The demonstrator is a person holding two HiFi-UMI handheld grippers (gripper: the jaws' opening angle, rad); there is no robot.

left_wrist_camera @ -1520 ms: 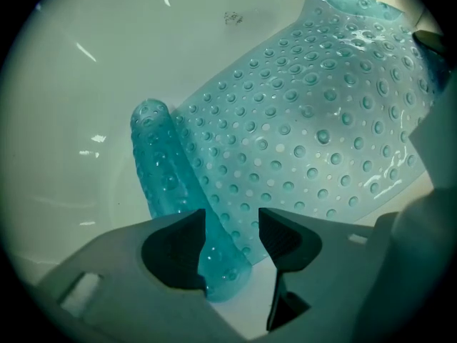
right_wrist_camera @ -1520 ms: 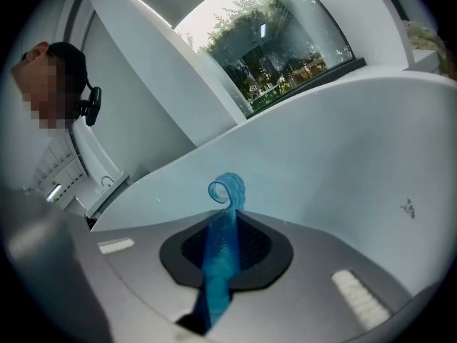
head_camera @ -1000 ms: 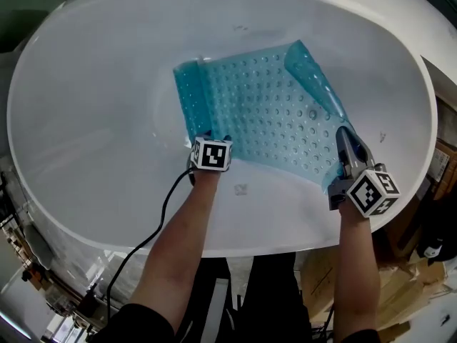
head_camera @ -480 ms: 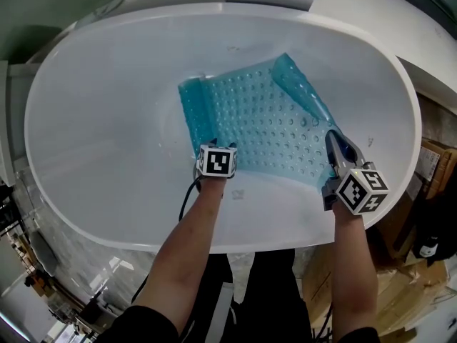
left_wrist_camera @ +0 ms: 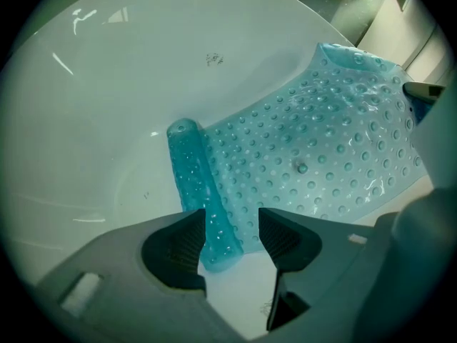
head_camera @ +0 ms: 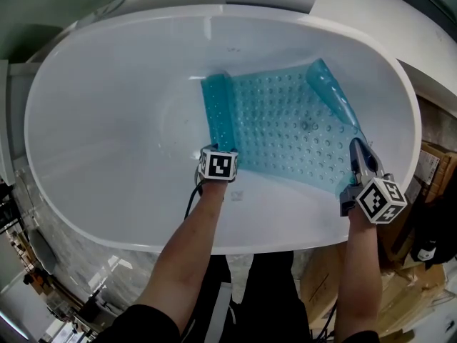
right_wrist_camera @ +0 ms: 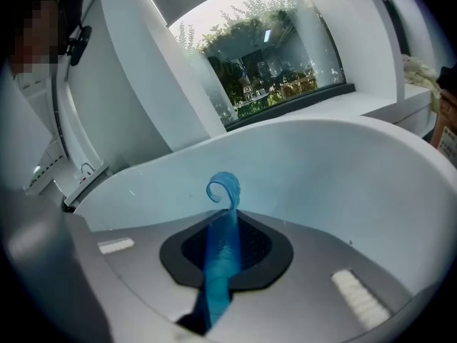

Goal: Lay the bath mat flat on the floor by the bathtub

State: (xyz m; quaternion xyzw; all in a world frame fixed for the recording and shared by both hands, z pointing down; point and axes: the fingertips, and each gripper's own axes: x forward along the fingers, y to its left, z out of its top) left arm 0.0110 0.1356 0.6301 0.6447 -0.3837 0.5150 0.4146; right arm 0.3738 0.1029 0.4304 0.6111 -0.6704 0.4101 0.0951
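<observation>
Dragged toward the right end of the white bathtub point(head_camera: 86, 120) over the last second, the blue bath mat point(head_camera: 285, 131) now lies closer to that end's wall than before. The right hand-held gripper point(head_camera: 356, 150) that grips it has travelled the same way, out to the near right rim. The oval tub fills most of the head view, its basin holding only the mat. The mat, translucent and studded with rows of suction cups, sits inside the tub on the right half of its bottom, not yet on the floor. Most of it lies spread, with its rolled left edge point(head_camera: 218, 113) turned over into a tube and its far right corner point(head_camera: 332, 91) curled up against the tub wall. Two bare forearms reach in over the near rim, the left forearm point(head_camera: 189, 241) toward the mat's near left corner, the right forearm point(head_camera: 360, 263) toward its near right corner. The left hand-held gripper point(left_wrist_camera: 232, 226) points steeply down at the near end of the rolled left edge, its jaws partway apart and closed on that roll. The right hand-held gripper slants down into the tub, its jaws clamped nearly together on the mat's thin edge. A strip of that edge runs between the pads and curls over beyond them in the right gripper view. A black cable point(head_camera: 191, 191) trails from the left hand-held gripper back along the forearm.
</observation>
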